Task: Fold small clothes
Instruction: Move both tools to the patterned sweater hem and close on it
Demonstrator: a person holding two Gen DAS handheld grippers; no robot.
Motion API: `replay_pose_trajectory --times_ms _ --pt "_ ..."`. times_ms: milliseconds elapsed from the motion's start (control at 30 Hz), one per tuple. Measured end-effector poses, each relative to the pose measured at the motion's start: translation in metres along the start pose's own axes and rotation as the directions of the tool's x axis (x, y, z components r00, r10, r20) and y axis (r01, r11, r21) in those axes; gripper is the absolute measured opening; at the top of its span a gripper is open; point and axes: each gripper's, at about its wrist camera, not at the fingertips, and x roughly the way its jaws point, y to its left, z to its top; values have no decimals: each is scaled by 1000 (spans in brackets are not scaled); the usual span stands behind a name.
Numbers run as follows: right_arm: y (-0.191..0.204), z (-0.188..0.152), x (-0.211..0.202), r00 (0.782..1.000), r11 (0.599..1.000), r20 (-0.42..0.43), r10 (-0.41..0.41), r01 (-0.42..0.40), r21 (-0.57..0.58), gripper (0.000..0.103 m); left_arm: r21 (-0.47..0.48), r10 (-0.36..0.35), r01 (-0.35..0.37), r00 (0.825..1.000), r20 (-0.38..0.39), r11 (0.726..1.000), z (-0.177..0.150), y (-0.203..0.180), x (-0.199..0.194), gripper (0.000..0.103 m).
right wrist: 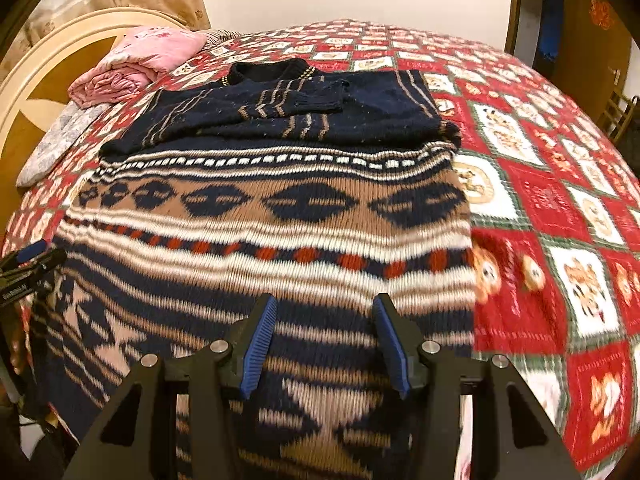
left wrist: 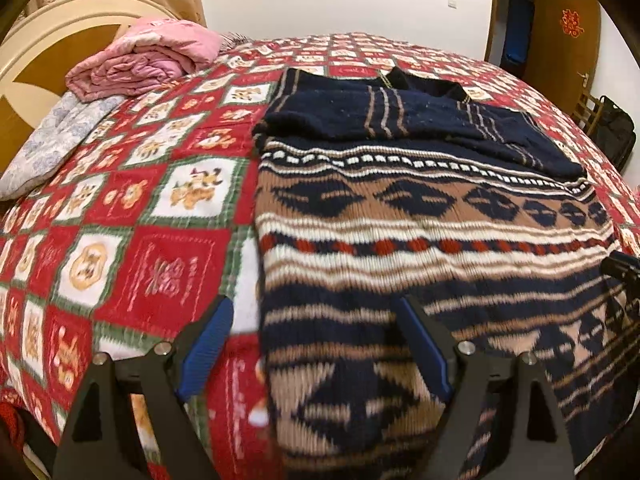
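Hovering over sweater: both grippers, L & R, jaws apart; no legible text.

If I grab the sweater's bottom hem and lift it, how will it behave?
The sweater looks like thick knit, so it will probably sag between grip points. The sleeves lie loosely folded across the chest and may slide off. The fleecy bedspread likely adds drag.

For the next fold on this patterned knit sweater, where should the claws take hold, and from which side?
Probably at the near hem corners of the navy, tan and white patterned knit sweater, coming from the near bed edge. It lies flat, sleeves folded across the chest and collar far away. Both the left claw and right claw are open over the hem end.
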Motion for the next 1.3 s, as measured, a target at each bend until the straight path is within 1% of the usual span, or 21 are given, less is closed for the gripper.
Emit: replay_pose_trajectory --times_ms 100,233,300,500,700,867,1167,1300 --pt "3 -13 -8 1000 1000 8 -15 15 -10 52 -9 -11 11 1000 -1 1000 -12 -1 -7 87" --pt "4 -31 -24 1000 1000 13 7 -7 5 52 -14 -17 17 1000 8 1000 -25 -1 -19 87" --pt "4 -40 -29 1000 1000 19 0 0 12 52 -17 -25 25 1000 6 1000 -30 -3 -24 87" --pt "6 -64 -46 999 999 34 15 -17 50 52 8 -48 49 999 -10 999 -44 -12 -34 87" --pt "9 -80 -56 998 996 40 40 -44 78 52 30 -47 47 999 -21 998 -56 -15 -43 87" --pt "8 -94 -62 998 995 37 41 -45 86 52 33 -38 39 999 -24 999 -64 -14 -50 87" --pt "1 -109 -73 998 992 37 46 -50 112 52 34 -37 40 997 -72 999 -85 -12 -57 87" --pt "-7 -115 -78 997 989 37 63 -68 134 52 4 -46 47 991 -122 999 -103 -4 -55 86"
